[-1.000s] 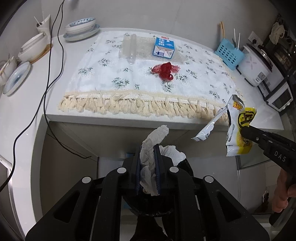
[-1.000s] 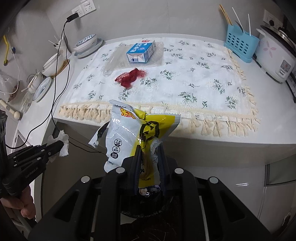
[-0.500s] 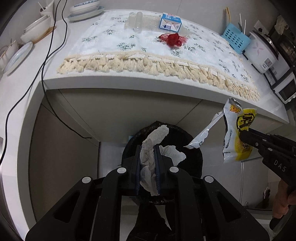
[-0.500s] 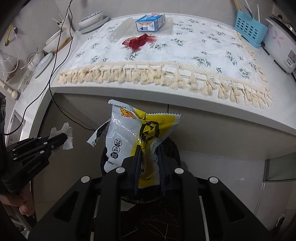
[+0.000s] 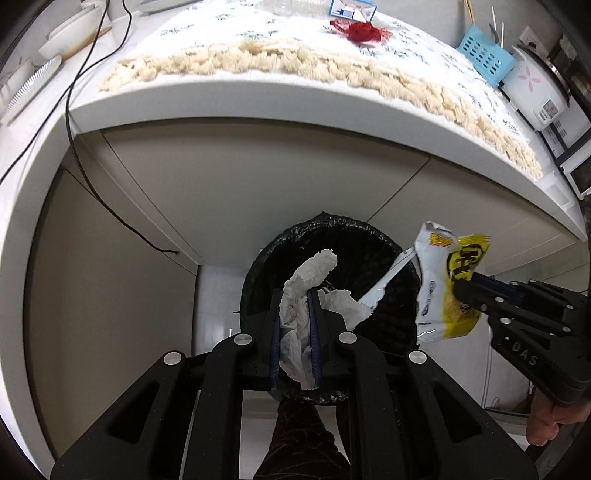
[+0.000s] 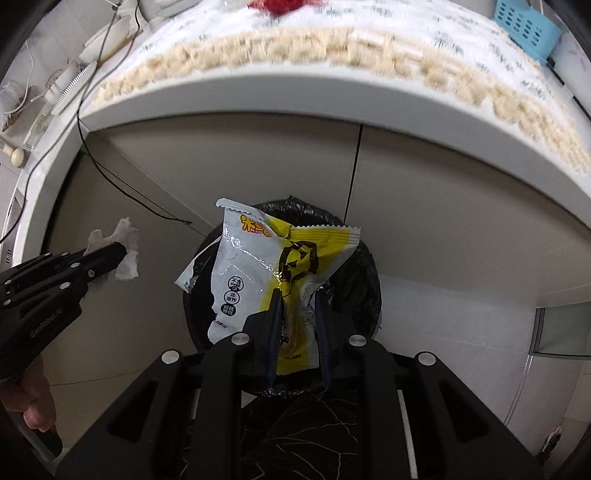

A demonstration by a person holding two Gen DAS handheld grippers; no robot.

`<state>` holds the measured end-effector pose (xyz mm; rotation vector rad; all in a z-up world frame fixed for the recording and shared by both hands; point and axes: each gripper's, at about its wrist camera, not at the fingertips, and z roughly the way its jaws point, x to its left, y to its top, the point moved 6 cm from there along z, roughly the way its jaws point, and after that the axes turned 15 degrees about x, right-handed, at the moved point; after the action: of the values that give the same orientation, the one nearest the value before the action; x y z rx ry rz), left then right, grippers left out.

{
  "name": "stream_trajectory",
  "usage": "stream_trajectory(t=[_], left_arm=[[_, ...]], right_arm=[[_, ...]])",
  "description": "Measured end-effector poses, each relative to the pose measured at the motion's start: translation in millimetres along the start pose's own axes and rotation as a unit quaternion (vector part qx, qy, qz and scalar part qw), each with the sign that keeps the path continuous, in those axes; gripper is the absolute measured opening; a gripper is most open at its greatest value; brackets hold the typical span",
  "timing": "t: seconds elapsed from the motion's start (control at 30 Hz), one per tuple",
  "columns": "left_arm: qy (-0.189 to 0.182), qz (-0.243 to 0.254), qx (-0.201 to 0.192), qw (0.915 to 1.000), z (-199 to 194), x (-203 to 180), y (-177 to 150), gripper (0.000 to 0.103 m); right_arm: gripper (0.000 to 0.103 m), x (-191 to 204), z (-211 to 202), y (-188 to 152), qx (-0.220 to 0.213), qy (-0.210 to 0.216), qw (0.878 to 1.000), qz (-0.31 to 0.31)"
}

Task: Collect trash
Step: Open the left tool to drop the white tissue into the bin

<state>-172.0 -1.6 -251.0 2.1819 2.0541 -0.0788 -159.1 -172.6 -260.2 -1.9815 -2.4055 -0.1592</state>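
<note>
My left gripper (image 5: 295,295) is shut on a crumpled white tissue (image 5: 308,280) and holds it above a round bin lined with a black bag (image 5: 258,280) on the floor under the counter. My right gripper (image 6: 297,295) is shut on a yellow and white snack wrapper (image 6: 258,269), also over the bin (image 6: 365,273). The wrapper (image 5: 443,288) and right gripper (image 5: 463,290) show at the right in the left wrist view. The tissue (image 6: 125,251) and left gripper (image 6: 120,251) show at the left in the right wrist view.
The counter (image 5: 258,107) overhangs the bin, with a fringed floral cloth (image 5: 258,59). On it lie a red net (image 5: 360,30) and a blue carton (image 5: 351,9). A black cable (image 5: 96,177) hangs down the cabinet front. A blue basket (image 5: 485,55) and rice cooker (image 5: 535,92) stand at right.
Both grippers have dropped from counter height to below the counter edge, over the bin. Each still holds its piece of trash.
</note>
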Motion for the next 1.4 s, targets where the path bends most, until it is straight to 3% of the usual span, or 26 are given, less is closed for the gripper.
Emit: stream_trajectory(t=[0.4,0.73,1.03,1.1,1.2,1.3,1.4], left_arm=[[-0.006,0.007,0.025,0.9996,46,-7,1,0.012],[-0.008,0.049,0.047,0.9977,78,-36,13,0.012],[-0.019,0.088,0.058,0.9943,90,-62,19,0.017],[-0.017,0.087,0.055,0.9945,88,-64,20,0.037],[-0.006,0.075,0.041,0.9963,80,-59,23,0.059],[0.0,0.056,0.032,0.9979,71,-48,25,0.075],[0.009,0.034,0.026,0.9991,59,-31,27,0.083]], right_arm=[[0.017,-23,23,0,0.004,-0.016,1.0,0.023],[0.017,-68,16,-17,0.007,-0.025,0.997,0.073],[0.017,-82,13,-22,0.017,-0.023,0.995,0.091],[0.017,-82,15,-21,0.019,-0.022,0.995,0.093],[0.017,-81,18,-16,0.024,-0.018,0.995,0.093],[0.017,-74,21,-10,0.026,-0.016,0.996,0.086],[0.017,-70,25,-8,0.029,-0.013,0.996,0.08]])
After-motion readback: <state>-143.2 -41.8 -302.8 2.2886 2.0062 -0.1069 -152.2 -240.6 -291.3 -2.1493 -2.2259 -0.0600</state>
